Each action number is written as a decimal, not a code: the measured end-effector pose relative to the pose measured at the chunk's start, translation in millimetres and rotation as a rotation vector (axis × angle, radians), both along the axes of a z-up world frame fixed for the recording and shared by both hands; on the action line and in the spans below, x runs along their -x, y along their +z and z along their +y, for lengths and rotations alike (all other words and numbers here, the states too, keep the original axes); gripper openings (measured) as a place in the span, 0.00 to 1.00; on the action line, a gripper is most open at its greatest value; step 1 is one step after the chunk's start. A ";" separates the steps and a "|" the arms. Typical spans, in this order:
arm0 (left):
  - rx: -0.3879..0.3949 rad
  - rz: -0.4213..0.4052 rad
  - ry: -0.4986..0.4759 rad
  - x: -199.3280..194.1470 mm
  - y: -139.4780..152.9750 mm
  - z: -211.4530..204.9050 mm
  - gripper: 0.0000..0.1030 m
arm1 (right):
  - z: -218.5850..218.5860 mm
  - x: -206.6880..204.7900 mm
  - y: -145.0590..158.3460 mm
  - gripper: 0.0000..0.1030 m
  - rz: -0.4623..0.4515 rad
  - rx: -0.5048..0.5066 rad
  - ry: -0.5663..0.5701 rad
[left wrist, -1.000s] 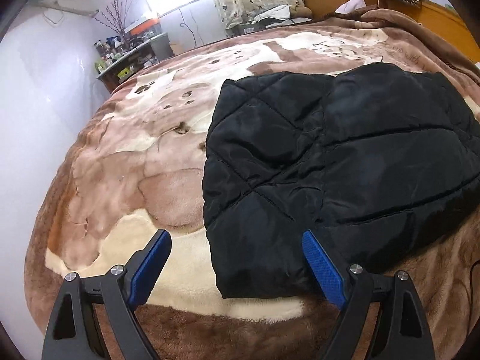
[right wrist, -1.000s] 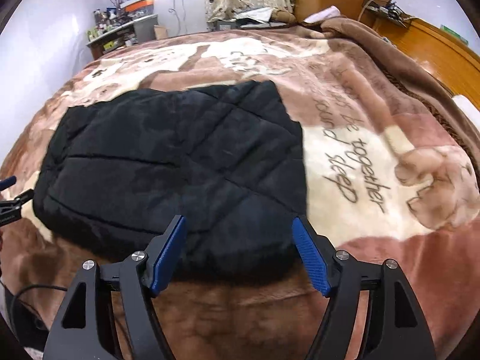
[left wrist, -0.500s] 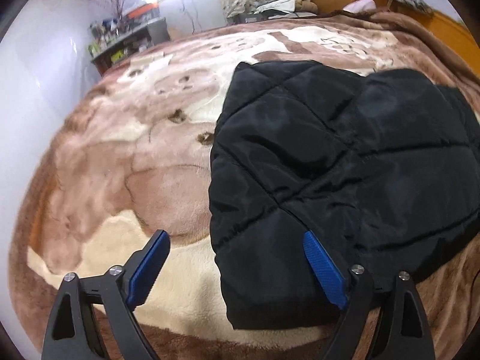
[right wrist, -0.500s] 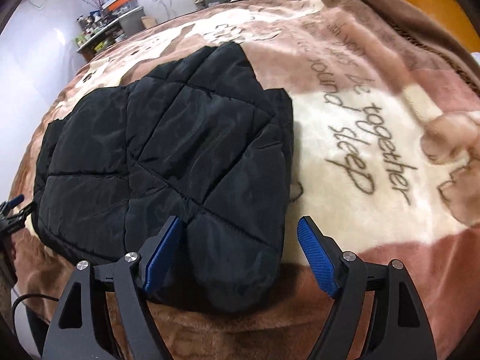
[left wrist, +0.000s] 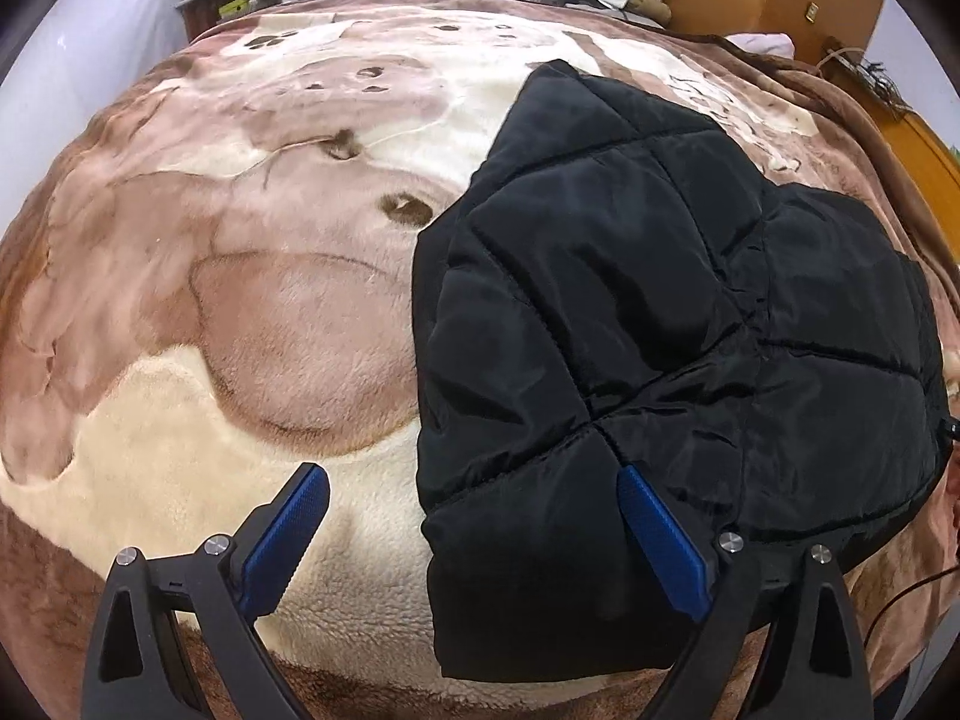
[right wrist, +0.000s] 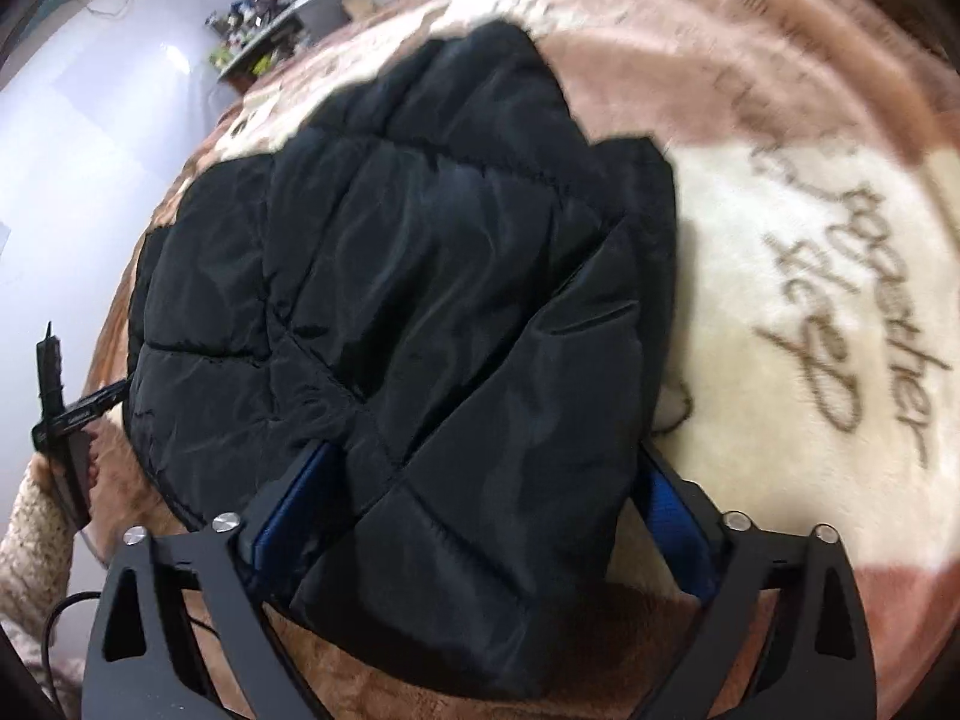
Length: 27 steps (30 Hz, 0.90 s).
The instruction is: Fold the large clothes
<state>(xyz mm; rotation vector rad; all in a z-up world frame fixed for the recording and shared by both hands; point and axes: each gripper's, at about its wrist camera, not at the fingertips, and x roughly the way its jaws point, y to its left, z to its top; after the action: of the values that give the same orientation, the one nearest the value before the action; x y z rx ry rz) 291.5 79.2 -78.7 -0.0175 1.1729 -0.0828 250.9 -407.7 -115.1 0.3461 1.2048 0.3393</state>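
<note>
Left wrist view looks across a bed covered by a plush brown and cream blanket [left wrist: 252, 312] printed with a big cartoon animal face. A black quilted jacket [left wrist: 660, 312], already folded into a thick bundle, lies on the blanket toward the right side of this view. The left gripper [left wrist: 474, 516] hangs low over the near left corner of the jacket with its fingers [left wrist: 285, 531] spread wide; one blue pad sits over bare cream blanket, the other [left wrist: 657, 540] over the black fabric, and nothing is pinched between them.

From the right wrist view, somewhat blurred, the same jacket [right wrist: 408, 300] fills the middle, with cursive lettering [right wrist: 840, 324] on the blanket to its right. The right gripper [right wrist: 480, 516] is open as well, and the near right corner of the jacket bulges up between its two blue pads, hiding much of each. Whether the pads press the fabric I cannot tell. At the far left edge of that view a bit of the other gripper's black frame shows beside the jacket's edge. A cluttered shelf [right wrist: 270, 18] stands against the far wall.
</note>
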 end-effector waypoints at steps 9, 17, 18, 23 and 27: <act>0.060 0.040 -0.026 -10.2 -8.9 -1.1 0.96 | -4.6 -25.4 -36.0 0.98 0.126 -0.171 0.022; 0.249 0.122 0.008 -23.7 -23.8 20.0 0.97 | -1.2 -24.2 -39.4 0.88 0.148 -0.186 0.004; 0.271 0.134 0.016 -27.4 -25.8 24.0 0.97 | 1.2 -22.9 -36.0 0.83 0.146 -0.172 0.011; 0.327 0.165 -0.043 -44.1 -31.4 27.2 0.98 | 12.5 -16.3 -27.1 0.75 0.118 -0.143 0.028; 0.401 0.191 -0.050 -57.6 -39.1 34.1 0.98 | 10.7 -8.1 -26.9 0.75 0.120 -0.129 0.011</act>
<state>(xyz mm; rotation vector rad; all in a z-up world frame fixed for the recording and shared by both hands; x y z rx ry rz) 349.0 113.3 -117.7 -0.3561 1.3316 -0.3657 259.0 -397.0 -142.0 0.4773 1.3057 0.4119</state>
